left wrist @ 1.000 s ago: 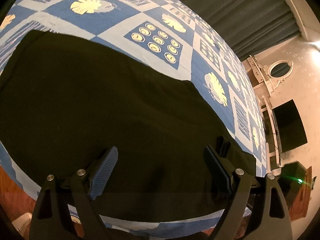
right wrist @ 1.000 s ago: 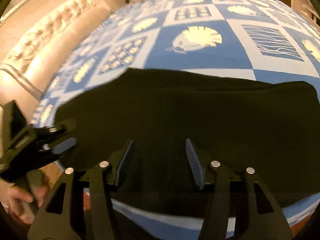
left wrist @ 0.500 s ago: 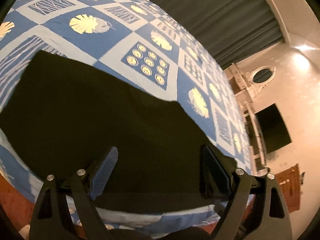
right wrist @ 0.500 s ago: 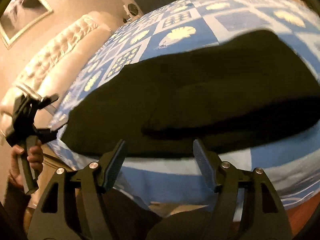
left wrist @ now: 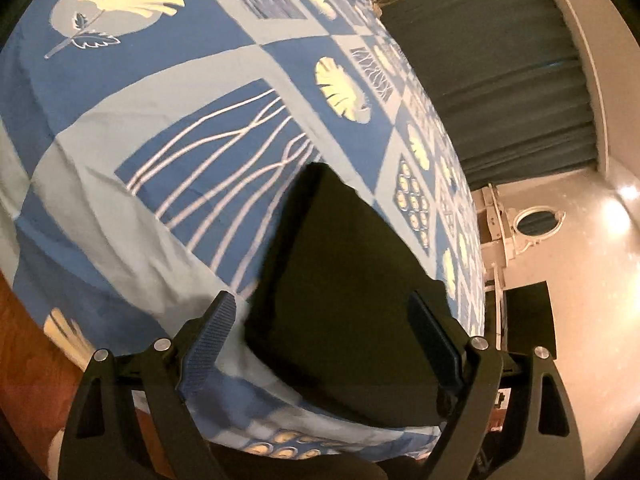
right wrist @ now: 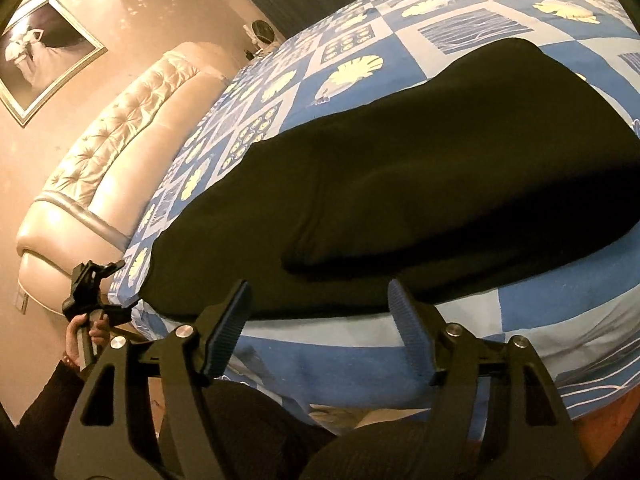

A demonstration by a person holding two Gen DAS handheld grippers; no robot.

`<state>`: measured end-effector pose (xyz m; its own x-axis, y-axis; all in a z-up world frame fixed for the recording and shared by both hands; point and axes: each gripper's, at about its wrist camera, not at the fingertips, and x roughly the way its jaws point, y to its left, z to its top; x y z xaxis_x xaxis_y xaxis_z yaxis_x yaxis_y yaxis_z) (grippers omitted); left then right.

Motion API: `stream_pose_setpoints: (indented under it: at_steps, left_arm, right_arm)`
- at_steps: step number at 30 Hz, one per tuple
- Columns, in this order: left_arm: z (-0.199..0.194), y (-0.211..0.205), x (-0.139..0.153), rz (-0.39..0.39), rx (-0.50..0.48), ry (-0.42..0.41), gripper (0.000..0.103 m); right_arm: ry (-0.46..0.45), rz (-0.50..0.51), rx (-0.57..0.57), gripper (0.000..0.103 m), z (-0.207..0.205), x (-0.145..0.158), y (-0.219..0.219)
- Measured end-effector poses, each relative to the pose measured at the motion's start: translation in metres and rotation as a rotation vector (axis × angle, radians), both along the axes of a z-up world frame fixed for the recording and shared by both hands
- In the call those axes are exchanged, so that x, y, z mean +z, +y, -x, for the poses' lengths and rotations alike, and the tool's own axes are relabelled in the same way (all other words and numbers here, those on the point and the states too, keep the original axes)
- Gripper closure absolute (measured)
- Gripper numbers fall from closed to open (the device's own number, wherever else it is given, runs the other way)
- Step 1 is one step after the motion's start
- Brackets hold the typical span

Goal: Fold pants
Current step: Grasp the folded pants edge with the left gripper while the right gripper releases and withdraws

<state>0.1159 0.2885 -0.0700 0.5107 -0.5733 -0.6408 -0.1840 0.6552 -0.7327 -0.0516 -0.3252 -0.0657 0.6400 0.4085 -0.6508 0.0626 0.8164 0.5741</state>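
We hold both grippers off the near side of the bed, with nothing between the fingers of either. The left gripper (left wrist: 324,344) has its jaws spread wide and empty; in the right wrist view the left gripper (right wrist: 94,292) sits beside the near corner of the bed, in the person's hand (right wrist: 86,330). The right gripper (right wrist: 316,328) is likewise spread and empty, hovering just off the mattress edge. The pants (right wrist: 400,184) lie flat on the blue patterned bedspread (left wrist: 120,128), stretched along the near edge. A darker upper layer appears to overlap a lower one, so we judge that one lengthwise fold is already made; the fabric is too dark to confirm the seam. We judge the garment was placed near the edge so that both ends fall within reach without leaning over the bed. In the left wrist view, one end of the pants (left wrist: 352,280) shows a square corner that points toward the bed's middle, and its near border runs close to the mattress edge. Broad open bedspread lies beyond the garment, giving room to carry one end across to the other. The headboard (right wrist: 120,120) is well apart from the pants. The next grasp probably calls for pinching an end corner through all layers.
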Motion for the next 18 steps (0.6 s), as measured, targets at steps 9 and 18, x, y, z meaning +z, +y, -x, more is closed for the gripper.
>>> stream_pose_setpoints:
  at_steps: [9, 18]
  left_arm:
    - [-0.03, -0.024, -0.011, -0.046, -0.18, -0.037, 0.017]
    - [-0.039, -0.019, -0.035, 0.162, -0.146, -0.015, 0.03]
  right_arm:
    - [0.015, 0.01, 0.011, 0.026, -0.002, -0.002, 0.004]
    - [0.022, 0.012, 0.016, 0.024, -0.004, -0.003, 0.005]
